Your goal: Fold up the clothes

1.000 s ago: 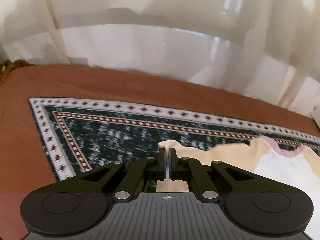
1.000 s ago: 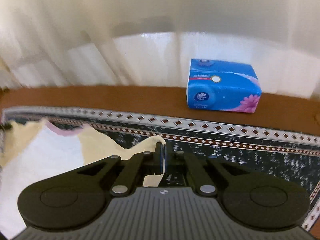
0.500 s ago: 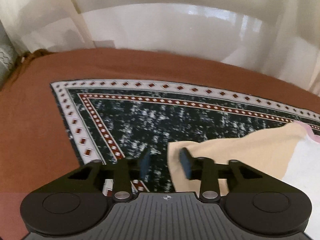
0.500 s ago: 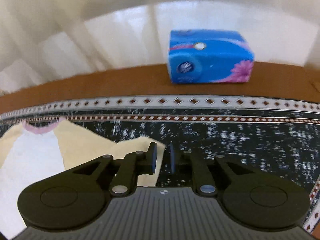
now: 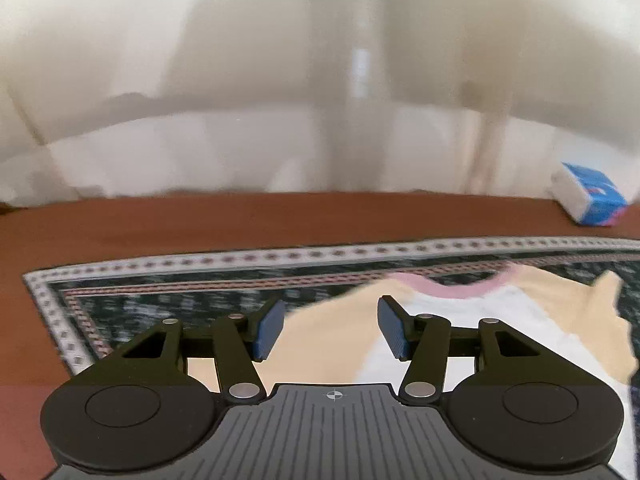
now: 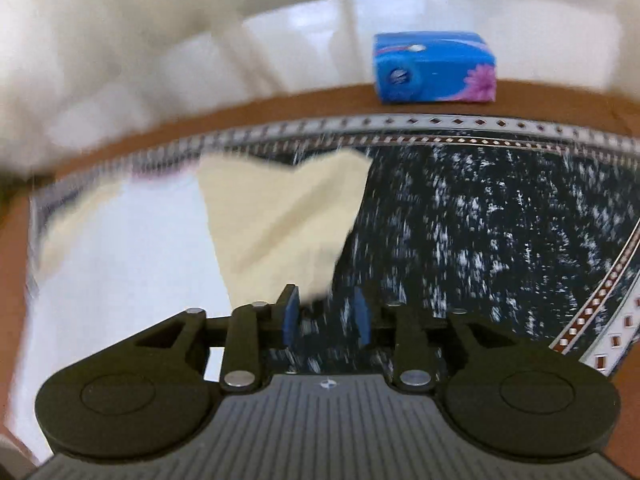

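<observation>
Now we see both grippers spread open, holding nothing. Our left gripper (image 5: 331, 330) has its blue pads (image 5: 269, 330) wide apart above the cream left sleeve of the shirt (image 5: 460, 312). That shirt lies flat on the dark patterned cloth (image 5: 168, 308) covering the brown table (image 5: 200, 220), pink collar at the far side. Our right gripper (image 6: 326, 316) is parted less widely, hanging near the shirt's right sleeve (image 6: 280, 216); its left pad sits just beside the sleeve's near corner, contact unclear due to blur. Far right on the table stands a blue tissue pack (image 6: 434, 68). Pale curtains (image 5: 280, 80) hang behind.
</observation>
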`<state>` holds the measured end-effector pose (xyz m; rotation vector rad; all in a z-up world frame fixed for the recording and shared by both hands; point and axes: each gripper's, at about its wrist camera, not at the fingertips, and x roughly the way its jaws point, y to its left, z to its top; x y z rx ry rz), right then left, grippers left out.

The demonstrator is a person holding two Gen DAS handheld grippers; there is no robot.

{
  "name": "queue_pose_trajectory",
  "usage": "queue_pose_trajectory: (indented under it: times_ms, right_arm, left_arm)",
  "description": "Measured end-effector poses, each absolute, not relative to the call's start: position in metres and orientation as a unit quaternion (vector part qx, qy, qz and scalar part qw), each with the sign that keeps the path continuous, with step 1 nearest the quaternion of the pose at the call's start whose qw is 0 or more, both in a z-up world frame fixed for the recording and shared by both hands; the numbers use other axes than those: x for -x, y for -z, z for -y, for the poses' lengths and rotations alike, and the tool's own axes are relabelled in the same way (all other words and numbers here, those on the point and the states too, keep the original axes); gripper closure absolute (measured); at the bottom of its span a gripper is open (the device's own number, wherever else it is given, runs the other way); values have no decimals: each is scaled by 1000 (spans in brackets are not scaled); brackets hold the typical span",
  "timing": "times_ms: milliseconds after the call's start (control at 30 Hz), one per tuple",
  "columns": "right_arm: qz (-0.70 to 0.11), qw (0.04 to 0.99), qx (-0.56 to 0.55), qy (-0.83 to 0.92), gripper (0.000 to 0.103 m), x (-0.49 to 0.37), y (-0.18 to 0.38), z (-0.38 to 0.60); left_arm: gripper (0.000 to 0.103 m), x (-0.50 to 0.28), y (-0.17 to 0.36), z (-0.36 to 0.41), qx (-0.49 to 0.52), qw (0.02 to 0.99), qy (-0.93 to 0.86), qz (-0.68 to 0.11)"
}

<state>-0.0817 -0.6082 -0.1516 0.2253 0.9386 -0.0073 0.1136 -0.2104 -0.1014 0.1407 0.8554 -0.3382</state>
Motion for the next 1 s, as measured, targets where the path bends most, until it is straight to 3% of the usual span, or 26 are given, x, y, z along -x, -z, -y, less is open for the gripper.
queue_pose_trajectory:
  times_ms: [133,400,433,467,500,700,1000]
  right_arm:
    - [-446,895,-8,-11,67,90,160,579]
    - [-413,909,58,-4,67,80,169,563]
    - [-413,908,66,-6,72,79,169,562]
    - [-415,907,70,-7,98,77,170,563]
    - [-415,907,69,-8,101,78,167,564]
    - [-421,898,123,-22,101,89,146,563]
    - [-497,847,171,-80,101,102,160,556]
  left_arm:
    - [36,-103,106,231,-72,884,189,-421]
    - [36,-92,108,234,-80,875,194,-436]
    - [35,-91,108,233,-80,875,193,-437]
    - [35,-92,107,230,-79,875,189,-438]
    - [35,-92,107,227,-77,876,185,-439]
    - [35,-92,112,205,-67,875,168,-450]
    - [34,-90,117,166,-59,875,131,-462]
